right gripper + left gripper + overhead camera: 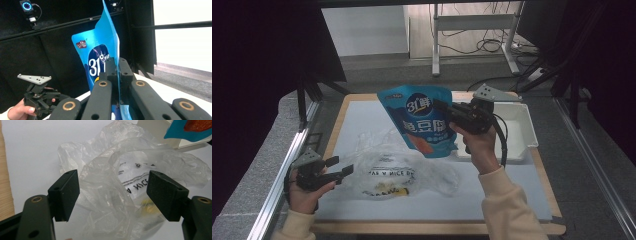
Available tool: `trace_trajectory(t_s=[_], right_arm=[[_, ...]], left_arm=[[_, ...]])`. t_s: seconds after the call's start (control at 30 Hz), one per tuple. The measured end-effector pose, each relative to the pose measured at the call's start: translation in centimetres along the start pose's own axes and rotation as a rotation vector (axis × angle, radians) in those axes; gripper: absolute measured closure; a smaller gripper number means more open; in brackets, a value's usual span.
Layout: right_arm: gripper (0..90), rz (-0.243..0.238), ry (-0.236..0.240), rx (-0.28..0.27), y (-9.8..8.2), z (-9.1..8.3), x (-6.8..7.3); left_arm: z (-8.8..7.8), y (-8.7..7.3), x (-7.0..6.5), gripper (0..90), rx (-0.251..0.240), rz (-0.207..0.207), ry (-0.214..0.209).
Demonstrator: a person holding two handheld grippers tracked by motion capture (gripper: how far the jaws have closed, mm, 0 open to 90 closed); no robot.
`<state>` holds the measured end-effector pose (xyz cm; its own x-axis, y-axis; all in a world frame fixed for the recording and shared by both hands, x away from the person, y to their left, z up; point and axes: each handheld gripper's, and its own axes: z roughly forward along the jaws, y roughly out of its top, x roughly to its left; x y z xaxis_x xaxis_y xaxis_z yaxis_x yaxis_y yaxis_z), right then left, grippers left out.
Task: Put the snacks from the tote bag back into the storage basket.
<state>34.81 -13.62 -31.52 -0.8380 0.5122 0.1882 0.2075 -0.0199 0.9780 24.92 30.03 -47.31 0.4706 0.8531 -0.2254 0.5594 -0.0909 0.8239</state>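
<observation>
A: Two things matter on this surface (512, 190): the clear bag (404, 172) lying flat near the front, and the blue pouch (419, 120) held up in the air behind it.

B: Which way does the bag lie from the pouch?

A: Below it and toward the person, slightly left. The pouch hangs upright, long axis top to bottom, its lower end over the bag's far edge.

B: Who has it?

A: The right tongs (117, 72), clenched on the pouch's side edge. The left tongs (112, 195) stand released, jaws wide on either side of the bag's crumpled mouth but not pressing it.

B: So the left is nearer the bag.

A: Right beside it. I'd judge it must spread that mouth before the pouch comes down into it.
</observation>
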Motion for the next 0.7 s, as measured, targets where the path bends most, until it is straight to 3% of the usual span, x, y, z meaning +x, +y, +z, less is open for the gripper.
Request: trace_trajectory(t_s=[0.7], right_arm=[[89.3, 0.003, -0.079, -0.039, 1.6, -2.9, -3.0]], left_arm=[[0.2, -0.1, -0.1, 27.1, 0.001, 0.008, 0.005]])
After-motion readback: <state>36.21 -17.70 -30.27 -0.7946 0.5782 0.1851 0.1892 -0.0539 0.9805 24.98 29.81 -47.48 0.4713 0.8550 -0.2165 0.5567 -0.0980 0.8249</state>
